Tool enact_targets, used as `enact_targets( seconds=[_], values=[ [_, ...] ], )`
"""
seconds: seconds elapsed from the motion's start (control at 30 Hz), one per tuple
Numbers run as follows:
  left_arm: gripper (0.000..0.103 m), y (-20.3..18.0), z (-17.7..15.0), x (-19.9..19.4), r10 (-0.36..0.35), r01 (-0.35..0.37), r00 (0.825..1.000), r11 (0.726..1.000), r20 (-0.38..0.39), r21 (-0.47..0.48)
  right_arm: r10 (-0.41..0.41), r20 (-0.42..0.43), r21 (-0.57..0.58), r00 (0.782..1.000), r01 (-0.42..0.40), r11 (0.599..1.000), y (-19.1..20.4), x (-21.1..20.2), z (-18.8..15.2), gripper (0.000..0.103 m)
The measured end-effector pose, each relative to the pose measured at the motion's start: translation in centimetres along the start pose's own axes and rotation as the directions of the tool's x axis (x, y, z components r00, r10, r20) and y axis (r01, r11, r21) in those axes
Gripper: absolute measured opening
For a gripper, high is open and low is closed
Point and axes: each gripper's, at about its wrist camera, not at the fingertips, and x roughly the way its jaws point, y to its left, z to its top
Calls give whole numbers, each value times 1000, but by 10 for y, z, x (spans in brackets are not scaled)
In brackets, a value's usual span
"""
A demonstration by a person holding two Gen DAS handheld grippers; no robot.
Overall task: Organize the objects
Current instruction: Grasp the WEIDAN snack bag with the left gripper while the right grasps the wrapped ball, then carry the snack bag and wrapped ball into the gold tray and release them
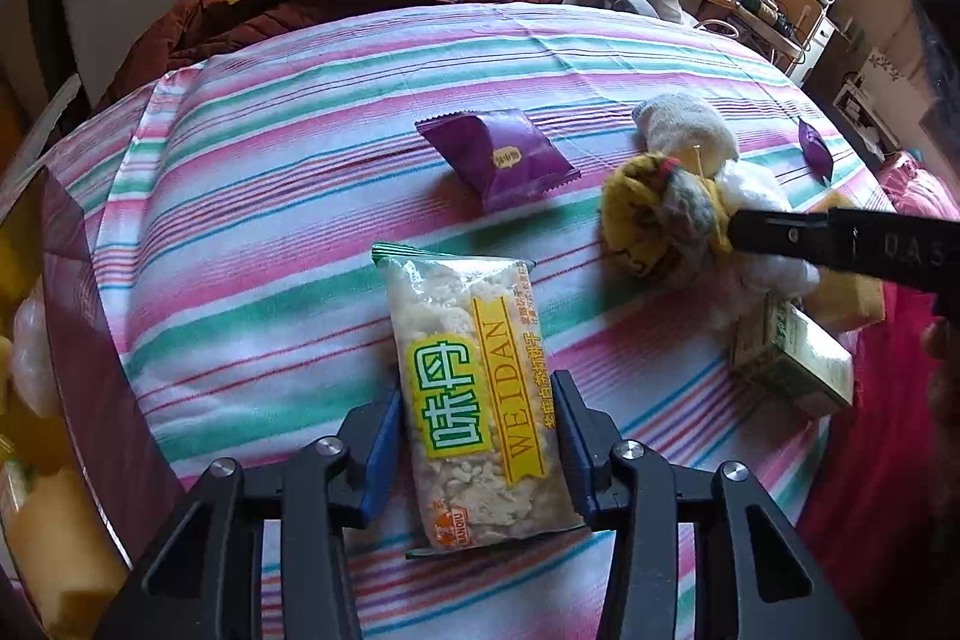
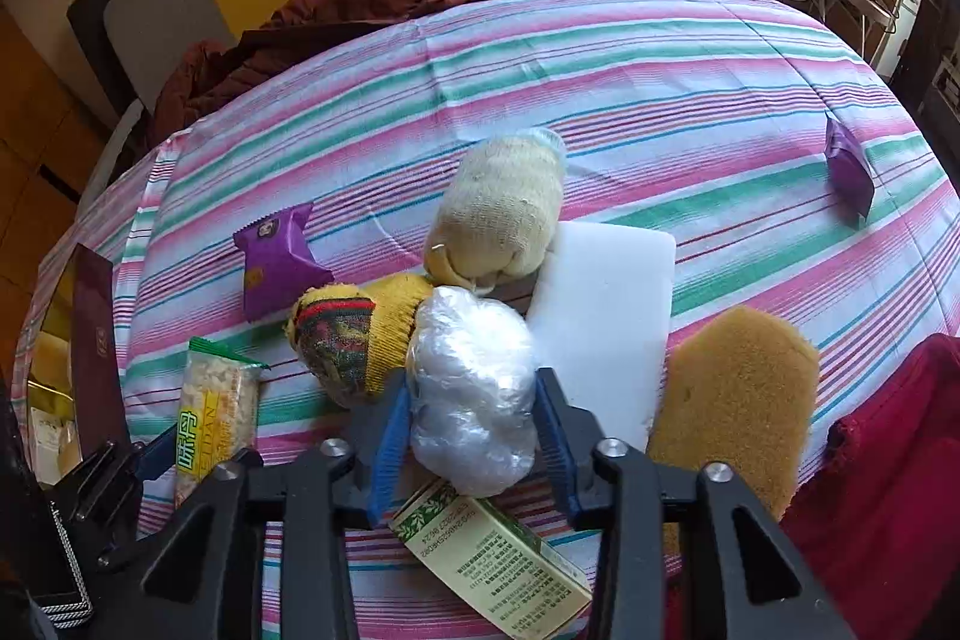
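1. My left tongs (image 1: 477, 445) clamp the cracker packet (image 1: 474, 394), which lies flat on the striped tabletop (image 1: 270, 220).
2. My right tongs (image 2: 474, 421) squeeze the white plastic-wrapped ball (image 2: 474, 388), just beside the yellow sock roll (image 2: 354, 334) and above the green box (image 2: 492, 562).

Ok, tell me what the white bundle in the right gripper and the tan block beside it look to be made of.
White bundle: thin plastic film, probably a balled bag; crinkled, glossy, translucent. Tan block: likely sponge or foam; matte, porous, grainy surface with rounded corners.
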Motion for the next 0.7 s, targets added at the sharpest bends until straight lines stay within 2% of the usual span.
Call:
enact_targets(
  seconds=[0.17, 0.37, 0.6, 0.7],
  values=[
    [45, 1, -12, -16, -42, 42, 999, 999, 22, 4, 77, 105, -16, 991, -76, 997, 4, -20, 3, 34],
    [45, 5, -17, -54, -75, 75, 992, 997, 103, 6, 150, 157, -33, 976, -146, 989, 7, -34, 5, 34],
    [45, 31, -27, -98, -76, 86, 981, 995, 180, -48, 214, 172, -155, 962, -188, 970, 37, -46, -3, 34],
    [46, 52, -35, -114, -59, 78, 978, 993, 201, -89, 207, 163, -203, 965, -172, 964, 53, -49, -7, 34]
  ],
)
